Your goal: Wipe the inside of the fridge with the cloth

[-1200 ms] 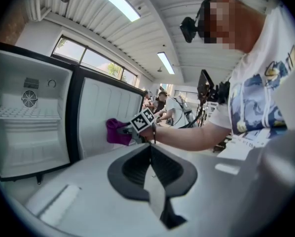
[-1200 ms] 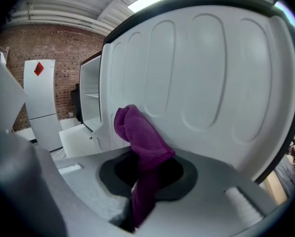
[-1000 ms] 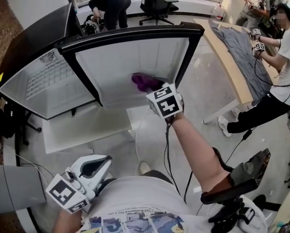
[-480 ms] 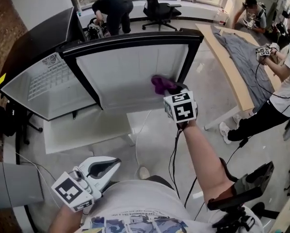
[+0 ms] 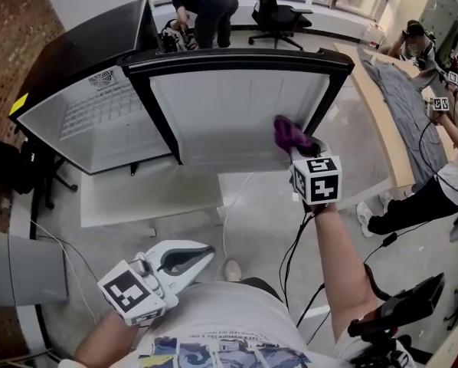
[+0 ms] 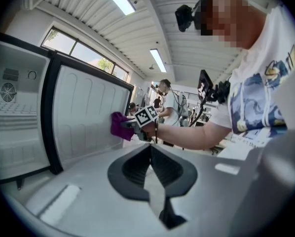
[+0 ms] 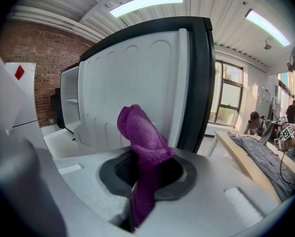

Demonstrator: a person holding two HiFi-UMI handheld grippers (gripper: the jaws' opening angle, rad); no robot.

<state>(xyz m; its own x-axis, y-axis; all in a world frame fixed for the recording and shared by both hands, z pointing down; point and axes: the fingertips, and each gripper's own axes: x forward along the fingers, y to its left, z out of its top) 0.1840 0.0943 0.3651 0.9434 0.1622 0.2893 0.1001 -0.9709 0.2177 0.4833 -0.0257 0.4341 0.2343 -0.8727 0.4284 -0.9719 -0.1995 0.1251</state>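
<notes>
The fridge (image 5: 99, 125) stands open, its white inner door panel (image 5: 229, 113) facing me. A purple cloth (image 5: 290, 134) is pressed against that panel near its right black edge. My right gripper (image 5: 302, 148) is shut on the cloth. In the right gripper view the cloth (image 7: 142, 137) sticks up out of the jaws of my right gripper (image 7: 147, 157), with the door panel (image 7: 137, 83) close behind. My left gripper (image 5: 202, 253) hangs low near my body, shut and holding nothing. In the left gripper view, beyond my left gripper (image 6: 151, 149), the cloth (image 6: 120, 125) touches the panel.
A low white platform (image 5: 137, 198) lies under the fridge, with a cable (image 5: 227, 205) trailing on the floor. A long wooden table (image 5: 382, 90) with grey fabric runs along the right, people beside it. An office chair (image 5: 279, 14) and a bent-over person (image 5: 206, 6) are behind the fridge.
My right gripper has slid the purple cloth rightward across the door panel, from its middle to near its right edge. My left gripper has stayed low by my body.
</notes>
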